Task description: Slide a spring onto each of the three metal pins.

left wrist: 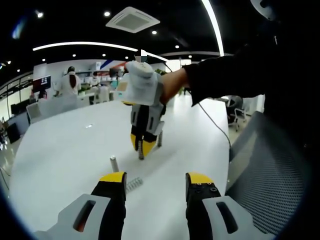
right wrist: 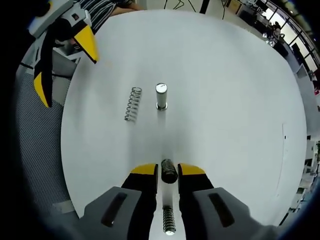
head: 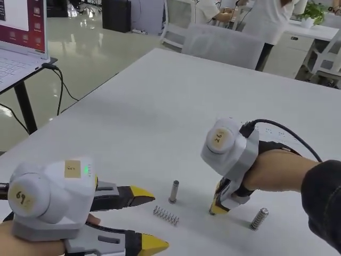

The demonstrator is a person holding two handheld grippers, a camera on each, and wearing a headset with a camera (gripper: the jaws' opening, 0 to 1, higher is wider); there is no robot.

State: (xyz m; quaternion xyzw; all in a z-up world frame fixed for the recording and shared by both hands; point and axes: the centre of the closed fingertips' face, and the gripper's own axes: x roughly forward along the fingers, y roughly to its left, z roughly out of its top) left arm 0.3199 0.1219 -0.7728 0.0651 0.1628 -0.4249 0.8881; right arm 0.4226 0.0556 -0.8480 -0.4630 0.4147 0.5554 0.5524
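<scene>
The first spring [head: 259, 218] already sleeves its pin beside the right gripper [head: 217, 208], whose jaws clench a second spring [right wrist: 169, 171], perhaps over a hidden pin. A bare pin [head: 174, 192] and a loose spring [head: 165, 215] remain. The left gripper [left wrist: 156, 178] hangs released, empty.

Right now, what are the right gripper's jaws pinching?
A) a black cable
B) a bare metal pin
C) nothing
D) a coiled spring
D: in the right gripper view, the right gripper has its jaws closed on a coiled spring, while the bare pin stands apart, farther out on the table.
</scene>
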